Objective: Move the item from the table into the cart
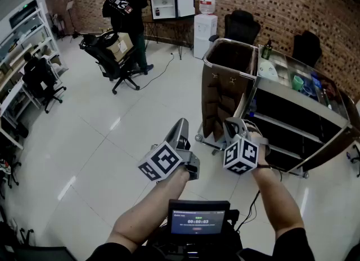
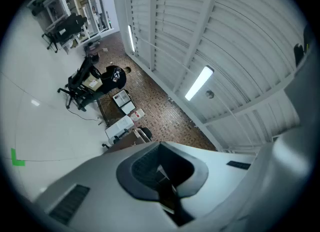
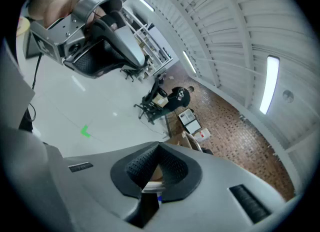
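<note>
Head view shows both grippers held out over a white tiled floor, close side by side, in front of a wheeled cart (image 1: 315, 120) that stands just beyond them to the right. The left gripper (image 1: 181, 125) points across the floor toward the cart's tall brown bin (image 1: 220, 88). The right gripper (image 1: 232, 124) is tipped downward near the bin's lower corner. In the left gripper view the two dark pads (image 2: 142, 168) meet with nothing between them. In the right gripper view the pads (image 3: 170, 168) are likewise pressed together on nothing, so both grippers are closed and empty. The cart's top shelf carries a bottle (image 1: 268, 49), a green cup (image 1: 297, 82) and a white thing (image 1: 269, 70). I cannot tell which item the task means, and no table bearing it can be made out. At the far side a person in black (image 1: 126, 7) stands by an office chair (image 1: 109, 57) that holds a cardboard box (image 1: 120, 45). A water dispenser (image 1: 205, 26) stands against the brick wall (image 1: 281, 7).
</note>
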`<state>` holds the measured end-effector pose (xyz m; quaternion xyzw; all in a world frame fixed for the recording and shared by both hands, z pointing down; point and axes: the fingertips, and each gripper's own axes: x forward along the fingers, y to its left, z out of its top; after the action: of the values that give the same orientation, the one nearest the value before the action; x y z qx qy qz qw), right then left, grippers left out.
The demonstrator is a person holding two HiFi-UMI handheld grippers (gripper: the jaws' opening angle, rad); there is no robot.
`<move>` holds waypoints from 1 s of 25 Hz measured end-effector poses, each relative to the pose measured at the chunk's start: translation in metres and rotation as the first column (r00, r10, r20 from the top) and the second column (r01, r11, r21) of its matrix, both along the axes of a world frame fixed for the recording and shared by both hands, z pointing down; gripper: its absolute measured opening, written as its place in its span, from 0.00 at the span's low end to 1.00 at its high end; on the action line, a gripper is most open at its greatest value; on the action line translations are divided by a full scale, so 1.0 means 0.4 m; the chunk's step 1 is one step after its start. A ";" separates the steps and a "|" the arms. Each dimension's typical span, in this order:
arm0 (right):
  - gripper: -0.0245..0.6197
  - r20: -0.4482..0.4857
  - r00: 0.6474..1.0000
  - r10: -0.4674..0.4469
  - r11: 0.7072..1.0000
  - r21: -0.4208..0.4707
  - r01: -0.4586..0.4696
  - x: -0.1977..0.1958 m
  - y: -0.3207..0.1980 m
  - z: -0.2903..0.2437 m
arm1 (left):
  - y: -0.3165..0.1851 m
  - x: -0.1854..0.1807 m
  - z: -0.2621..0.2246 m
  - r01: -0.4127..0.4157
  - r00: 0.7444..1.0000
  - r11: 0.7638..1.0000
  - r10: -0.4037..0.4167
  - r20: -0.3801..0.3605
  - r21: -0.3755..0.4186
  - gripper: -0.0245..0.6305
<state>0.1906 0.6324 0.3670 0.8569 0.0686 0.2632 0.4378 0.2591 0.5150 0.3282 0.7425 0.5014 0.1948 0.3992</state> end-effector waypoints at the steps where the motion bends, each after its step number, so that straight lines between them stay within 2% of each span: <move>1: 0.05 -0.002 1.000 -0.023 1.000 0.003 0.023 0.032 -0.022 0.007 | -0.019 0.026 0.008 0.017 1.000 1.000 -0.017 0.000 0.000 0.04; 4: 0.05 -0.029 0.994 -0.102 0.994 0.021 0.103 0.130 -0.098 0.005 | -0.085 0.107 0.017 0.090 0.996 0.996 -0.090 -0.018 0.000 0.04; 7: 0.05 -0.074 0.965 -0.250 0.963 0.085 0.256 0.232 -0.231 -0.013 | -0.216 0.177 0.016 0.241 0.970 0.971 -0.240 -0.039 0.008 0.04; 10: 0.05 -0.142 0.904 -0.402 0.889 0.176 0.423 0.301 -0.402 -0.041 | -0.391 0.217 0.011 0.407 0.913 0.914 -0.406 -0.046 0.007 0.04; 13: 0.05 -0.196 0.832 -0.520 0.797 0.239 0.554 0.362 -0.605 -0.064 | -0.597 0.245 0.000 0.533 0.844 0.846 -0.531 -0.080 0.009 0.04; 16: 0.05 -0.244 0.726 -0.643 0.674 0.270 0.688 0.376 -0.875 -0.080 | -0.847 0.224 0.005 0.644 0.762 0.765 -0.640 -0.097 0.013 0.04; 20: 0.05 -0.240 0.571 -0.785 0.517 0.254 0.817 0.342 -1.319 -0.099 | -1.284 0.139 -0.020 0.779 0.621 0.627 -0.773 -0.133 -0.004 0.04; 22: 0.05 -0.251 0.515 -0.819 0.452 0.270 0.850 0.310 -1.537 -0.109 | -1.515 0.073 -0.020 0.830 0.552 0.557 -0.820 -0.150 0.008 0.04; 25: 0.05 -0.277 0.444 -0.852 0.355 0.318 0.879 0.223 -1.877 -0.124 | -1.881 -0.073 -0.034 0.899 0.435 0.438 -0.884 -0.173 0.017 0.04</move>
<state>0.2800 -0.1184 0.3172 0.8429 -0.4366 -0.0265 0.3135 0.2299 -0.2373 0.3147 0.9267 0.0495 -0.0704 0.3658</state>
